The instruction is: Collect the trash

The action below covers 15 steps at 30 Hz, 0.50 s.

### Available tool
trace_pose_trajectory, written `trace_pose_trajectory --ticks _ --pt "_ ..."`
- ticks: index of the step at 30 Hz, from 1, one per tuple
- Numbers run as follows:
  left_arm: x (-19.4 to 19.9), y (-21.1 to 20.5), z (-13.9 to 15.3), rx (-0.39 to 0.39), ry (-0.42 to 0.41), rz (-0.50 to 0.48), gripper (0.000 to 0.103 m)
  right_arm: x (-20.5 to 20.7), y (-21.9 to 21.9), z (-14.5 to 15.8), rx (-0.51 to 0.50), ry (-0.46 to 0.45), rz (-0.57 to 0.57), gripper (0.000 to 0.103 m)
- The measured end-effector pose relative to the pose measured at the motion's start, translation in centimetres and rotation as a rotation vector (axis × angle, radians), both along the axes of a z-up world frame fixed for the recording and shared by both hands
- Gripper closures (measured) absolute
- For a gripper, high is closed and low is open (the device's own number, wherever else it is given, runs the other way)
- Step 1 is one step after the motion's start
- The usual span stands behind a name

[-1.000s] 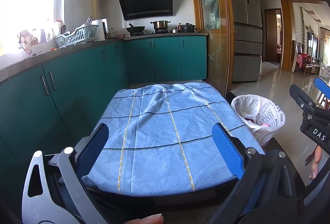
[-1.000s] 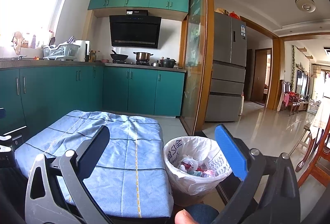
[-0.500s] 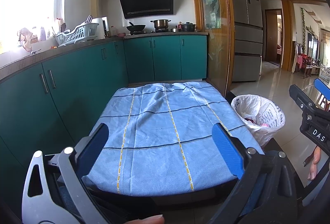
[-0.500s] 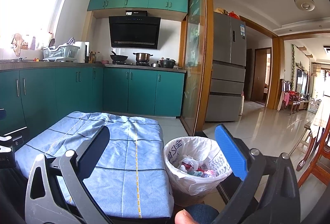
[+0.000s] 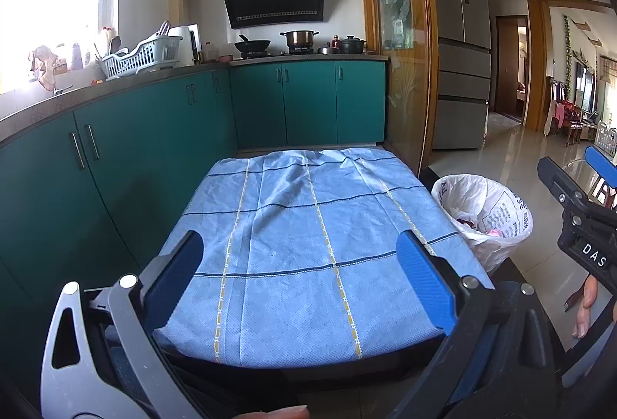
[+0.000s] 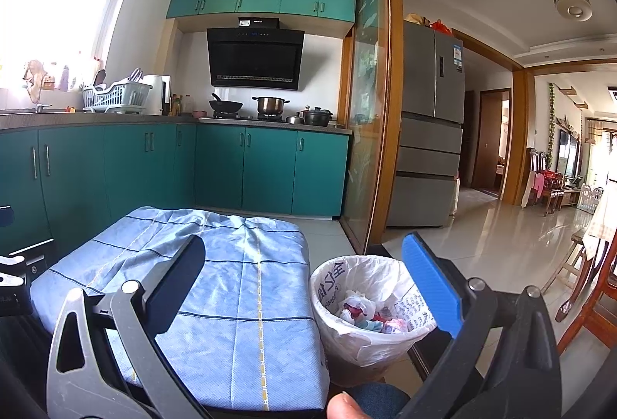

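Observation:
A bin lined with a white printed bag [image 6: 370,307] stands on the floor right of the table, holding crumpled wrappers and paper [image 6: 370,315]; the same bin [image 5: 486,218] shows in the left wrist view. My left gripper [image 5: 297,280] hovers open over the near edge of the blue checked tablecloth [image 5: 308,245], nothing between its fingers. My right gripper [image 6: 304,291] is open and empty above the table's right edge and the bin. In the left wrist view the right gripper [image 5: 578,211] appears at the far right. No loose trash shows on the cloth.
Teal cabinets [image 5: 115,157] run along the left and back, with a dish rack [image 5: 139,56] and pots on the counter. A glass sliding door [image 6: 366,133] and a fridge [image 6: 432,126] stand behind the bin. Wooden chairs [image 6: 590,288] are at the right; the tiled floor opens beyond.

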State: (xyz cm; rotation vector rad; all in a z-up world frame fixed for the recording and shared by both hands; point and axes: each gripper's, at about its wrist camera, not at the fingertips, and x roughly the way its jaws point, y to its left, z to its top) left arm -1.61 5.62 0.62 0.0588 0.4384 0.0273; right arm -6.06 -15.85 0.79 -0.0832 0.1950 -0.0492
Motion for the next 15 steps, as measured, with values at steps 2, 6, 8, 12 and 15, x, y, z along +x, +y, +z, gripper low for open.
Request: trace_pose_trajectory --ticks 2,6,8,12,15 --pt "0.17 -0.01 -0.14 -0.001 0.003 -0.001 0.003 0.09 0.19 0.02 -0.001 -0.001 0.0 0.003" --pt "0.31 -0.04 -0.32 -0.002 0.007 0.0 0.003 0.22 0.28 -0.04 -0.002 0.003 0.0 0.003" --pt "0.4 -0.02 -0.45 -0.004 0.012 -0.001 0.003 0.4 0.32 -0.12 -0.003 0.01 0.0 0.003" --pt "0.7 0.02 -0.65 -0.006 0.019 -0.003 0.003 0.54 0.4 -0.21 -0.003 0.015 0.001 0.003" --pt "1.0 0.13 -0.9 -0.014 0.032 -0.001 0.003 0.76 0.53 -0.34 -0.005 0.021 0.004 0.003"
